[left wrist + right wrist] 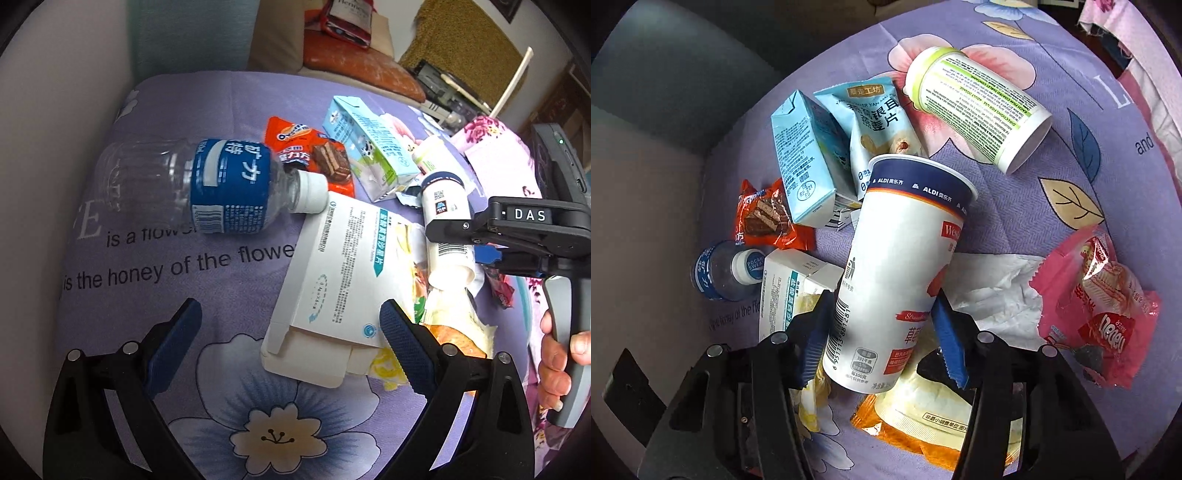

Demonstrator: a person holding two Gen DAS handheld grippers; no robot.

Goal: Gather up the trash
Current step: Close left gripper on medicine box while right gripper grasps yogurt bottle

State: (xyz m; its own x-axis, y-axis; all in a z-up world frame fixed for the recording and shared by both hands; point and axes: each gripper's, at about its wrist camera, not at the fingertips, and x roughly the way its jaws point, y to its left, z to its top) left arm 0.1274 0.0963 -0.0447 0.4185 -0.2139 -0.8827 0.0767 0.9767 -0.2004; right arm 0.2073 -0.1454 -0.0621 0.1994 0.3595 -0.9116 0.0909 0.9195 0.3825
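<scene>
Your right gripper clamps the ALDI cup mid-cloth; left gripper gapes wide w/ nothing, near the white box.

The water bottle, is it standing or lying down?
Lying down: the water bottle rests sideways on the bedsheet, cap on.

The right gripper is clamping a white ALDI cup btw. its blue pads, w/ the cup's base toward the camera. Left of it a milk carton, a choc. wrapper and a bottle are lying on the purple cloth. A pink wrapper is lying at right.
</scene>
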